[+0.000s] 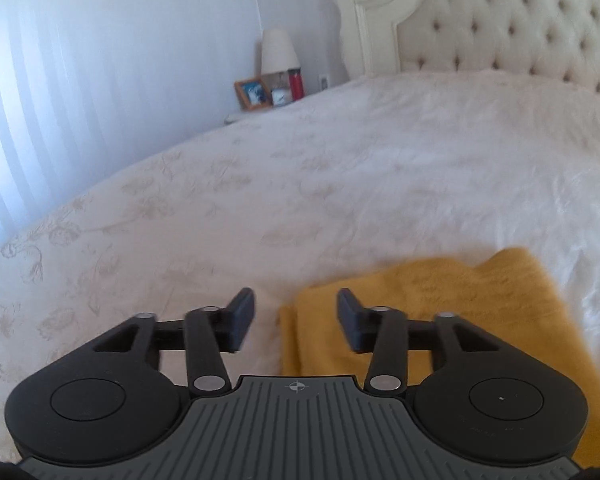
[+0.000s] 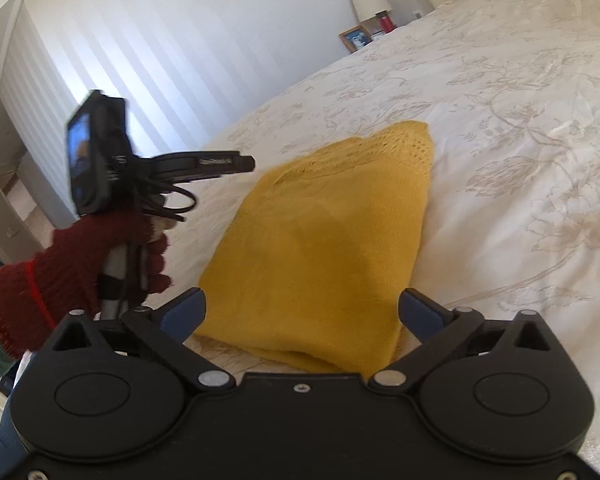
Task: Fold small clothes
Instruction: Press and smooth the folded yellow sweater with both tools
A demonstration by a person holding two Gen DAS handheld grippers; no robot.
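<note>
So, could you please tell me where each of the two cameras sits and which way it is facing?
Left wrist: rides on the left gripper, low over the bed, facing the tufted headboard and the lamp; its own open fingers show, with the yellow knit garment lower right.
Right wrist: rides on the right gripper, looking down along the folded garment; its open fingers show, plus the left gripper in a red-gloved hand.
Shared: garment, bed, lamp, picture frame.
</note>
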